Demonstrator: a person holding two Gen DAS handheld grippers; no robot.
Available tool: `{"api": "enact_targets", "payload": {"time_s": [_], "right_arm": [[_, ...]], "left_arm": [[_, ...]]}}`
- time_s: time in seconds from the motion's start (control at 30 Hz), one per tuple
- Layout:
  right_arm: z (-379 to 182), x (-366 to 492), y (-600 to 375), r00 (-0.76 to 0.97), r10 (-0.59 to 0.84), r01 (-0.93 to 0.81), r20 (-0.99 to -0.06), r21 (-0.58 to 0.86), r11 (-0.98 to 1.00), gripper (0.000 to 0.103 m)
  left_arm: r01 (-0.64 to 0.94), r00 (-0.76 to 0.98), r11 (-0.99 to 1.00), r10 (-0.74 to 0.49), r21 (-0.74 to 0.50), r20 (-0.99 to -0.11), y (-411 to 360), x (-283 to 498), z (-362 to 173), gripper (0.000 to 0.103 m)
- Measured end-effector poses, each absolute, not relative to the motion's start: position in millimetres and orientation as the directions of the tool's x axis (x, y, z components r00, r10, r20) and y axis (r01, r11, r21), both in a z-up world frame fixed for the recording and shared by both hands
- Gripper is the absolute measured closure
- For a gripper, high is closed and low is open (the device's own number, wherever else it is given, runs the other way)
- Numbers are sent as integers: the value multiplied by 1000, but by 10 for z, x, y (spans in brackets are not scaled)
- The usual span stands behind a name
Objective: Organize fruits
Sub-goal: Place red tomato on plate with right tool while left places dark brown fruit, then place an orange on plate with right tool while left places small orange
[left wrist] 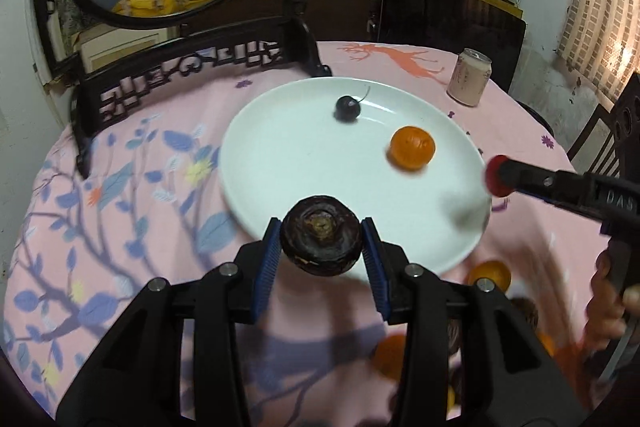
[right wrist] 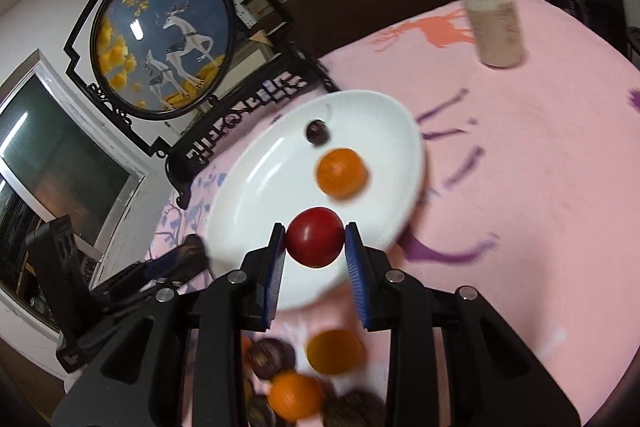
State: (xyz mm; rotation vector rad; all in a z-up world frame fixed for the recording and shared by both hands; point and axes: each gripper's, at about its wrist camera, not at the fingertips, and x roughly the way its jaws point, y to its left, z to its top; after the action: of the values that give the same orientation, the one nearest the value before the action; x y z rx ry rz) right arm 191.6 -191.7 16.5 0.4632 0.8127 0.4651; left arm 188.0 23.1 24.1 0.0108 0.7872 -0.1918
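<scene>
Plate (left wrist: 280, 155) holding orange (left wrist: 413, 147), dark cherry (left wrist: 347, 108)

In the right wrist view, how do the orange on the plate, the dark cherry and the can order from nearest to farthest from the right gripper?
1. orange, mid-plate, just beyond the right gripper.
2. dark cherry, behind it near the far rim.
3. can, off the plate, far right on the cloth.

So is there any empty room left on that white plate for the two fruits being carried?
Yes. The plate's left half is bare, bordered by the dark cherry and the orange. The near table edge, where loose fruits pile up, is crowded.
</scene>
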Motion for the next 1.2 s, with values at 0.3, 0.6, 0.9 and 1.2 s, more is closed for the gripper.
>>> {"api": "enact_targets", "payload": {"time_s": [0.3, 0.6, 0.9, 1.2], "right_arm": [[106, 1897, -1975, 620, 546, -215, -563, 548, 809, 49], [74, 1481, -2019, 617, 513, -234, -597, 484, 843, 43], [-12, 1307, -2121, 598, 511, -201, -617, 502, 841, 36], [-62, 1344, -2130, 577, 520, -189, -630, 517, 835, 36]], "left_arm": [[186, 677, 979, -189, -84, -712, 272, 1858, 124, 43], [172, 679, 985, -141, -30, -721, 320, 1489, 13, 22], [238, 685, 971, -179, -15, -707, 211, 1176, 10, 13], [270, 667, 962, -154, 44, -729, 113, 1206, -82, 3]]}}
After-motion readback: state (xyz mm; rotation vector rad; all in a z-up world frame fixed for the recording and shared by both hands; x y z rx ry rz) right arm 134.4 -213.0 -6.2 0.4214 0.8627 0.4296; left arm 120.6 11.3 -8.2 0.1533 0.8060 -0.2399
